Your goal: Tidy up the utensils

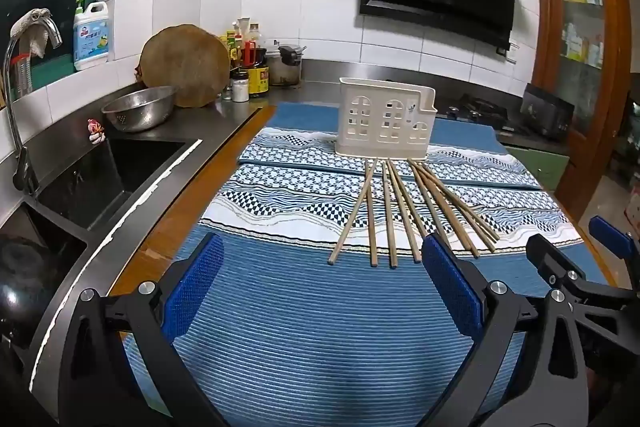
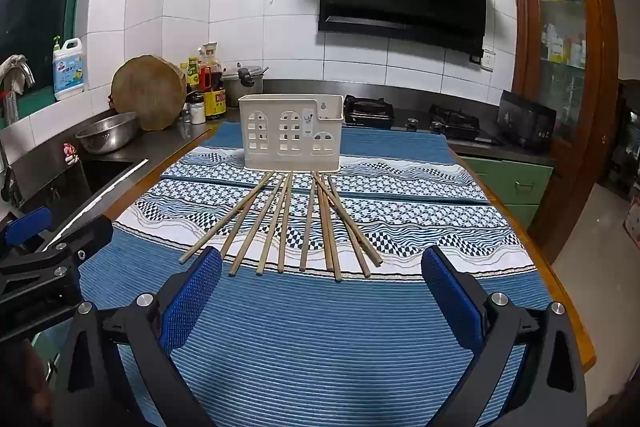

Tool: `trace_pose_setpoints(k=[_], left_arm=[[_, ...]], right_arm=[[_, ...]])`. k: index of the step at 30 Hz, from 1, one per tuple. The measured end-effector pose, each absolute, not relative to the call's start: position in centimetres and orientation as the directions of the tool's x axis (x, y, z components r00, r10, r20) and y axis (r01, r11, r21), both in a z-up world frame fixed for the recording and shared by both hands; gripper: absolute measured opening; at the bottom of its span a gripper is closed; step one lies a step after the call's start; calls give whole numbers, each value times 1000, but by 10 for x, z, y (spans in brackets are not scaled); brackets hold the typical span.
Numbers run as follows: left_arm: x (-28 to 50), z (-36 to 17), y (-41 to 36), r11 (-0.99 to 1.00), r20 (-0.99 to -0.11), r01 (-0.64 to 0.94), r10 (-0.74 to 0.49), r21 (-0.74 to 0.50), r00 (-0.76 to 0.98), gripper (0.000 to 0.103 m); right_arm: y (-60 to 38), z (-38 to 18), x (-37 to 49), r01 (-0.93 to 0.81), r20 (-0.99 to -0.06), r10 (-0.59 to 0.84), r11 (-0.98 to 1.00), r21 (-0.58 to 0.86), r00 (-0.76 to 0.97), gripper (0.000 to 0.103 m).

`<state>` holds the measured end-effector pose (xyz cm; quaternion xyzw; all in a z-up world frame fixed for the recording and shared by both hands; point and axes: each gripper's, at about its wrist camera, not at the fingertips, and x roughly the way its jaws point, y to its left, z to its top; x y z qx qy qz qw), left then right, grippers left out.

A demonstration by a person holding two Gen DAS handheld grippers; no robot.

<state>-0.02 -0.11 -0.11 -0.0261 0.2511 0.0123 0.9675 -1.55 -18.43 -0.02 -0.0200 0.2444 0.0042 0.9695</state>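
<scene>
I see both grippers, left (image 1: 322, 283) and right (image 2: 321, 297), with jaws spread wide, holding nothing. The chopsticks (image 2: 288, 223) lie fanned on the desk mat (image 2: 320, 339), just before the white holder (image 2: 291, 131).

Chopsticks fanned out before the holder on the mat

The chopsticks (image 2: 296, 223) lie on the mat (image 2: 320, 327) covering the counter (image 1: 160, 227), their far tips just before the holder (image 2: 291, 131), which stands farther back. The sink (image 1: 120, 171) lies to the left, the stove (image 2: 454, 125) behind to the right.
</scene>
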Motion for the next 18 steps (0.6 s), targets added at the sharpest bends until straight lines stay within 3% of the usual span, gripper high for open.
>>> trace_pose_setpoints(k=[18], left_arm=[[-2, 2, 11, 996, -481, -29, -14, -83, 877, 98]], right_arm=[[-188, 2, -17, -16, -471, -3, 999, -36, 882, 97]])
